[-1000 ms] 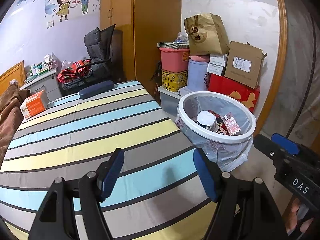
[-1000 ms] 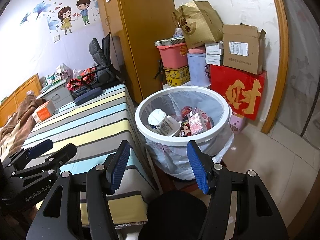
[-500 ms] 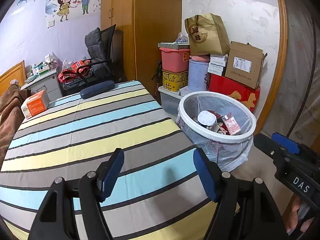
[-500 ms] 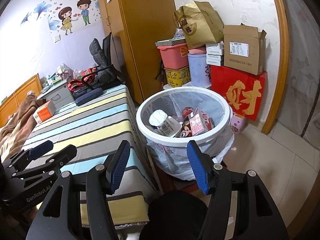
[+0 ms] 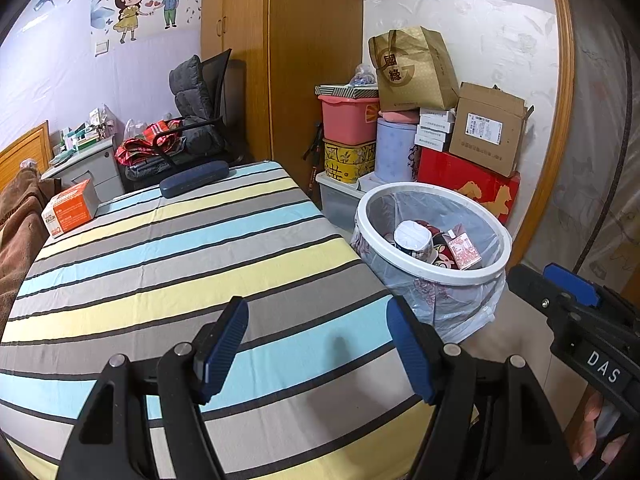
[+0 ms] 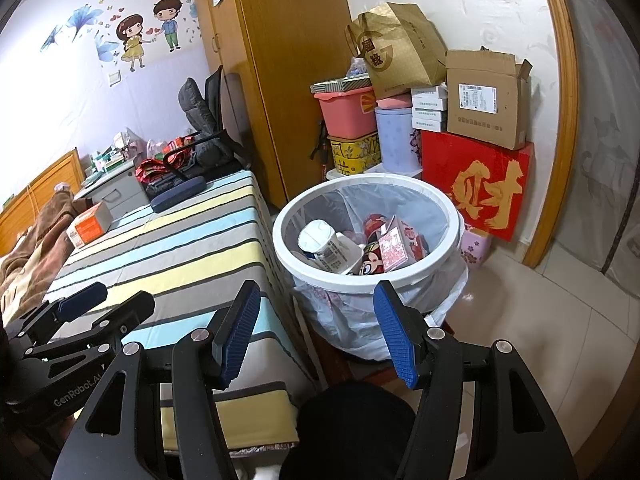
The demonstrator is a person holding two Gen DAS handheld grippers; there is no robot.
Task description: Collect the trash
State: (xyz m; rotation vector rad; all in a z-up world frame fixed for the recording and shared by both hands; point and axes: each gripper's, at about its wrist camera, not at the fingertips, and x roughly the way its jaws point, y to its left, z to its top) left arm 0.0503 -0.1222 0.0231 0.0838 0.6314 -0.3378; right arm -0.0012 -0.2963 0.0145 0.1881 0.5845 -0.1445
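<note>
A white-rimmed trash bin (image 5: pixel 496 236) (image 6: pixel 448 204) with a clear bag stands on the floor right of the striped table (image 5: pixel 160 264) (image 6: pixel 172 248). Inside lie a white cup (image 6: pixel 324 246), a pink carton (image 6: pixel 394 248) and other packaging. My left gripper (image 5: pixel 316 350) is open and empty over the table's near edge. My right gripper (image 6: pixel 318 332) is open and empty, in front of the bin, above the floor. Each gripper also shows in the other's view: the right one (image 5: pixel 568 308), the left one (image 6: pixel 80 312).
On the table's far end lie an orange box (image 5: pixel 70 208) and a dark blue case (image 5: pixel 194 178). Stacked boxes, tubs and a red carton (image 6: pixel 476 188) stand behind the bin against the wall. A chair (image 5: pixel 200 112) and wardrobe stand beyond the table.
Almost nothing differs; both grippers stay open with only a slight drift of view.
</note>
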